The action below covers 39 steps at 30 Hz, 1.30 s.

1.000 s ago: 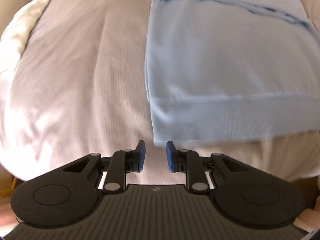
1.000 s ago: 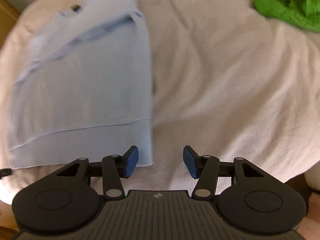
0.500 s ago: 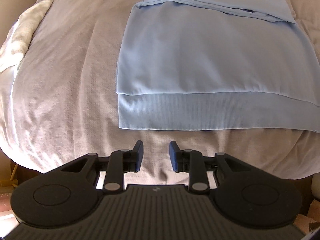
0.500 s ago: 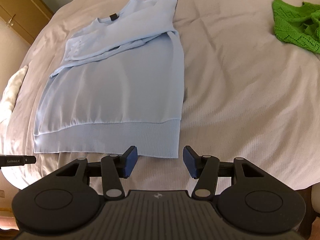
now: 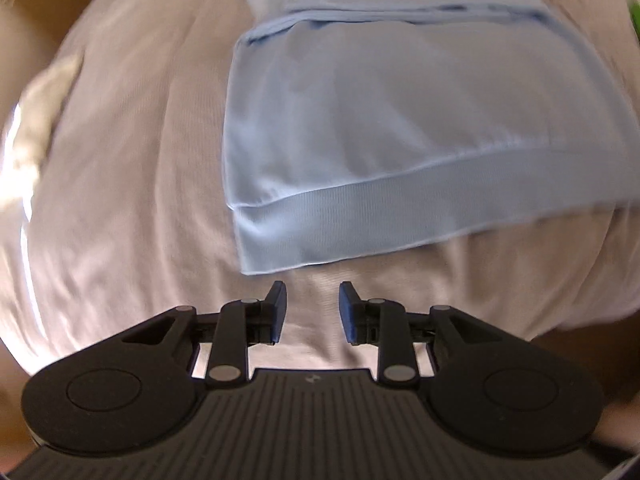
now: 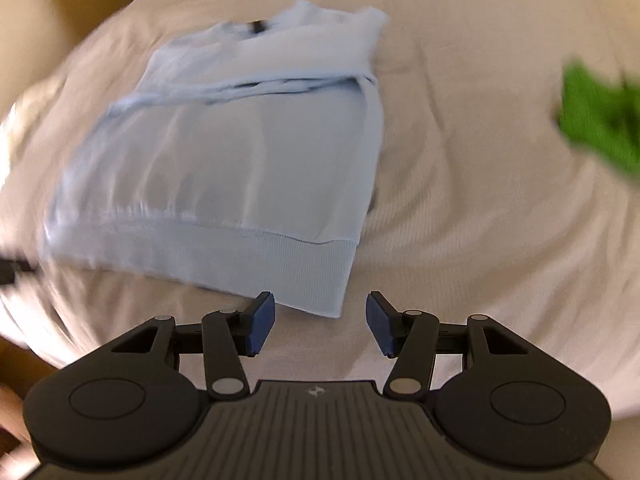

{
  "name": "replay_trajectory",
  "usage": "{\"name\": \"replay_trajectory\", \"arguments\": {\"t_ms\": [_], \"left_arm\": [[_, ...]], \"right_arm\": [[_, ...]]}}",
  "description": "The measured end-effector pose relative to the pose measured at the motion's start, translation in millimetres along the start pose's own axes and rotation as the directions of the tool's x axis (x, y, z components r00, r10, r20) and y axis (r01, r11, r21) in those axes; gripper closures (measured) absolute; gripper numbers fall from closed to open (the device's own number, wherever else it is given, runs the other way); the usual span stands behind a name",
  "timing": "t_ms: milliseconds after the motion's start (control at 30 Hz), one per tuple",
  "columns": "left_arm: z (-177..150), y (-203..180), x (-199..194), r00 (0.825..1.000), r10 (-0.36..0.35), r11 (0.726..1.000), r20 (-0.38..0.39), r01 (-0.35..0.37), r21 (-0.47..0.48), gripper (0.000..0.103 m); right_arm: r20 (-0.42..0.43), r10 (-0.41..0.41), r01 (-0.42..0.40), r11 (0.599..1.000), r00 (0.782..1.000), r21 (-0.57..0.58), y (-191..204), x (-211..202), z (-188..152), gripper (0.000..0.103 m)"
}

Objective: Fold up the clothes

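Note:
A light blue sweater (image 5: 400, 120) lies flat on the bed with its sleeves folded across the chest and its ribbed hem toward me. It also shows in the right wrist view (image 6: 248, 168). My left gripper (image 5: 312, 308) is open and empty, just short of the hem's left corner. My right gripper (image 6: 320, 320) is open and empty, just in front of the hem's right corner. Both views are blurred by motion.
The bed is covered with a pale beige sheet (image 5: 120, 160). A bright green knitted garment (image 6: 600, 124) lies at the right. The left gripper's tip (image 6: 12, 270) shows at the left edge of the right wrist view. The bed's front edge runs just under both grippers.
Both grippers have swung and moved closer to the sweater's hem corners. The left jaws have opened wider. The sweater has not moved.

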<state>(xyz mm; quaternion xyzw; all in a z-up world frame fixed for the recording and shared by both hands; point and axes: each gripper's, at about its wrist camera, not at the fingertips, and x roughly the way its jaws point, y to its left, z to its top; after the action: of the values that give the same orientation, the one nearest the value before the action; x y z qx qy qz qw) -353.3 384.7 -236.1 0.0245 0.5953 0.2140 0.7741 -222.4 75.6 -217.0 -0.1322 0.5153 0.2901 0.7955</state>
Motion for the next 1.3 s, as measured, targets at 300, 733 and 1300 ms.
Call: {"name": "replay_trajectory", "arguments": {"t_ms": [300,733,1300], "left_arm": [[-29.1,-22.5,23.5,0.971,0.162,0.862,0.175,-0.226,0.453,0.074],[-70.4,-40.0,61.8,0.923,0.157,0.505,0.351,-0.381,0.775,0.058],[-48.9,-0.6,67.4,0.949,0.021,0.517,0.314,-0.279,0.809,0.095]], "right_arm": [[0.07,-0.102,0.122,0.914,0.992,-0.388,48.8,11.6,-24.0,0.047],[0.135,-0.235,0.261,0.666,0.962,-0.699,72.0,51.7,-55.4,0.042],[0.135,-0.246,0.261,0.605,0.96,-0.752,68.1,61.3,-36.4,0.098]]}}
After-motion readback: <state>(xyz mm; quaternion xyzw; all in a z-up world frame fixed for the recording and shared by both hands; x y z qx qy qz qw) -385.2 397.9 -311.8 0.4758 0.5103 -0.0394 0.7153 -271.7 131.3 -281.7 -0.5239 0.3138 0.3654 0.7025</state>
